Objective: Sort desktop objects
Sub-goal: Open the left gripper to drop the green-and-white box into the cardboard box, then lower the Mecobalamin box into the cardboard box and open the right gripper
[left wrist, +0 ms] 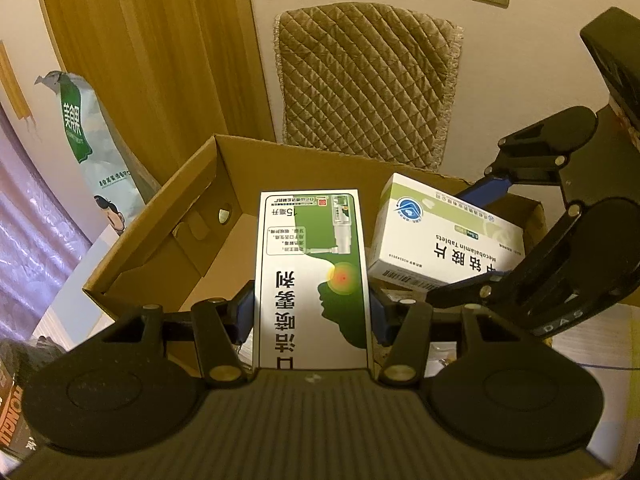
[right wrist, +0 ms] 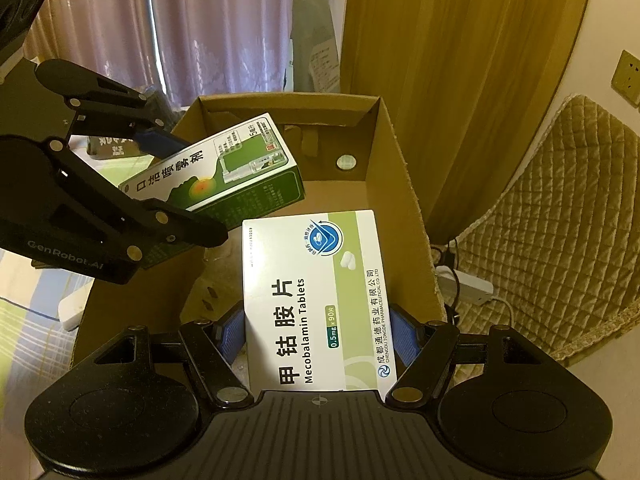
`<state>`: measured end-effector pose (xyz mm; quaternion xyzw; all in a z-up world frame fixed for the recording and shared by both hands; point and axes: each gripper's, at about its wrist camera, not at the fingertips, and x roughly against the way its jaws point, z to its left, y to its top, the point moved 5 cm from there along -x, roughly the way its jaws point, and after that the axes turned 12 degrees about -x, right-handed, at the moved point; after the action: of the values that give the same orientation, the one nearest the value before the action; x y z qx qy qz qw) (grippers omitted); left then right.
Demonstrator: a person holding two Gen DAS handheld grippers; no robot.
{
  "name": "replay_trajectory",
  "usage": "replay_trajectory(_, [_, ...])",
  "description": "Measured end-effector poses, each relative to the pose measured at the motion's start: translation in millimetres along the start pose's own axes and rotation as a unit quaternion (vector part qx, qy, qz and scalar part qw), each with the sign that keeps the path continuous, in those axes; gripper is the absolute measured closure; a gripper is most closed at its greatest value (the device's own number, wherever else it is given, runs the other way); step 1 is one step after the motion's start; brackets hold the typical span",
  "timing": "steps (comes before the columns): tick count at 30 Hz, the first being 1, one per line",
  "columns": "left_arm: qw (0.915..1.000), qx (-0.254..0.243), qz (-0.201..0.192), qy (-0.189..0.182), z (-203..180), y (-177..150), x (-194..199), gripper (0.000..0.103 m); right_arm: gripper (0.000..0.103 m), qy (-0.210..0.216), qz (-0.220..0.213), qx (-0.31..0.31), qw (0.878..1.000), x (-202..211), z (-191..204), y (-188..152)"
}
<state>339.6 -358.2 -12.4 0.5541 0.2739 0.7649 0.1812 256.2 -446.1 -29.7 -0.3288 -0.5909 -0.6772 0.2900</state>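
Cardboard box (left wrist: 160, 240) beneath both held cartons

Matt corrugated cardboard box (left wrist: 160, 236) — glossy printed medicine cartons (right wrist: 316, 300); quilted cloth pad (left wrist: 368, 80).

Green spray box (left wrist: 312, 280) and white tablet box (right wrist: 316, 300) (both lengthwise) over open cardboard carton (left wrist: 160, 232).

1. Carton (left wrist: 160, 236) open on top; floor by its far wall and left corner bare.
2. Spray box (left wrist: 312, 280) and tablet box (right wrist: 316, 300) crowd the near right side, close together.
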Motion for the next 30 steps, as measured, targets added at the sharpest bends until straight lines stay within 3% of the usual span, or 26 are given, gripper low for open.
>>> replay_trajectory(12, [0.9999,0.016,-0.005,0.003,8.9,-2.1,-1.4,0.053,0.032,0.002,0.008,0.003,1.000,-13.0,5.3,3.2])
replay_trajectory(30, [0.9990,0.032,-0.011,0.028,17.3,-15.9,27.2,0.053,0.032,0.007,0.006,0.002,1.000,-19.6,14.7,12.2])
